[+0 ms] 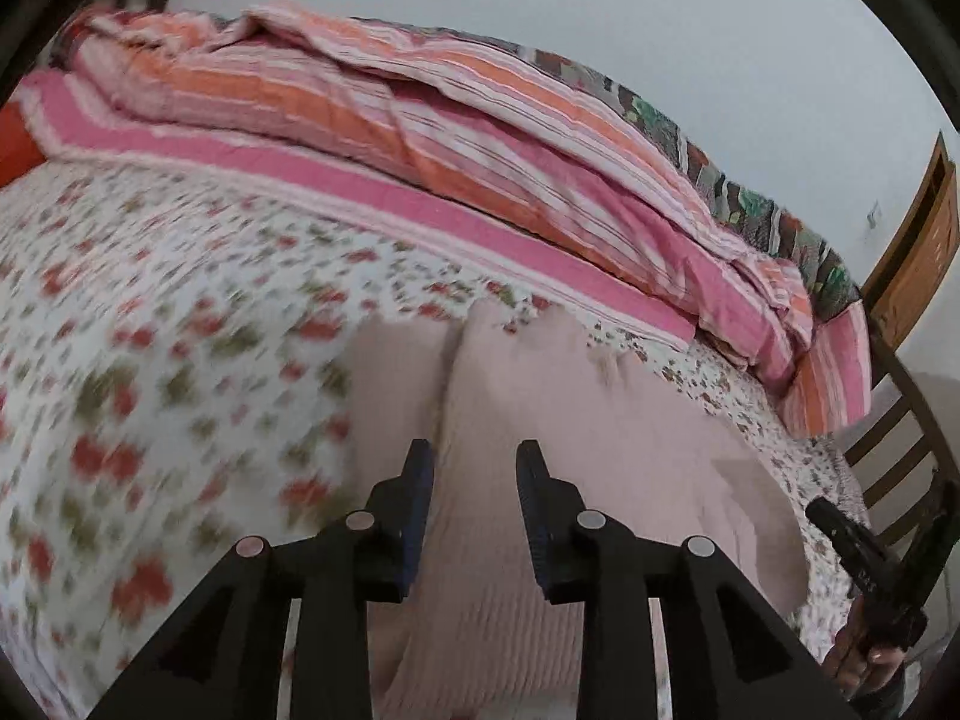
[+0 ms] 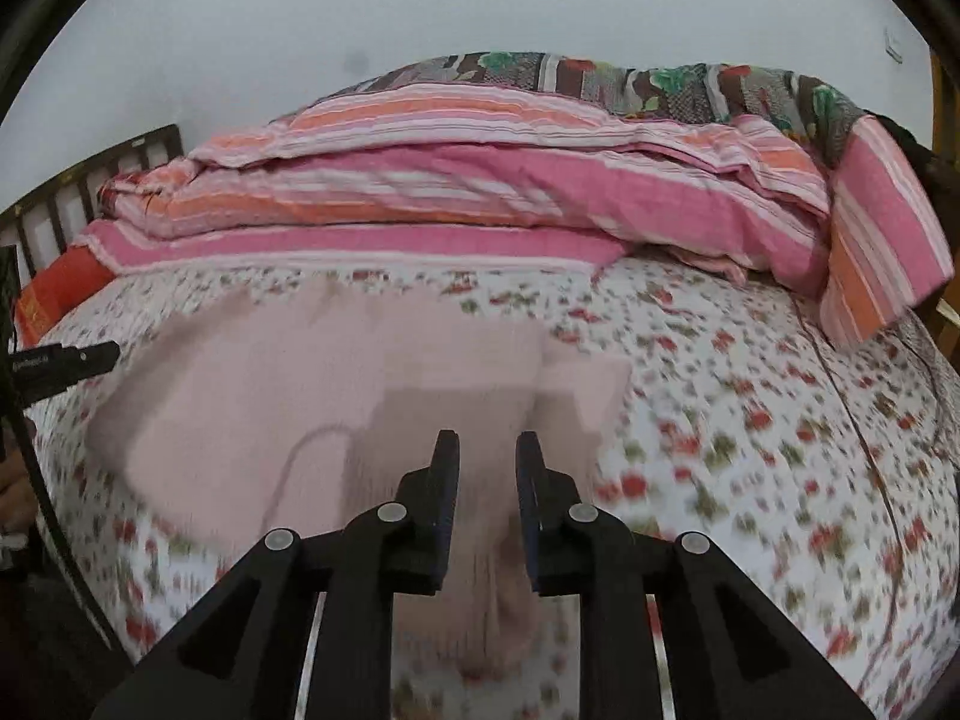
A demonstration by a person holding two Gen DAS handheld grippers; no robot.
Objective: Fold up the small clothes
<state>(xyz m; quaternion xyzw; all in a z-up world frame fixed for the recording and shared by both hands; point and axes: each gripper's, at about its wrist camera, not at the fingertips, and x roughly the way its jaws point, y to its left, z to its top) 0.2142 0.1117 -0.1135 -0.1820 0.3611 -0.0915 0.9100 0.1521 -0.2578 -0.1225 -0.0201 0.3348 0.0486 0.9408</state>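
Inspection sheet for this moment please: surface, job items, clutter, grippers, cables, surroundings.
Surface: bed with floral sheet, blurred by motion.
Job's things: one pale pink knit garment spread on the sheet.
Clutter: striped pink-orange quilt heaped along the far side; patterned blanket behind it.
Grippers: left gripper and right gripper both over the garment, jaws parted; whether cloth is pinched cannot be told.
Cables: dark cord at the right view's left edge.
Surroundings: plain wall, wooden chair.
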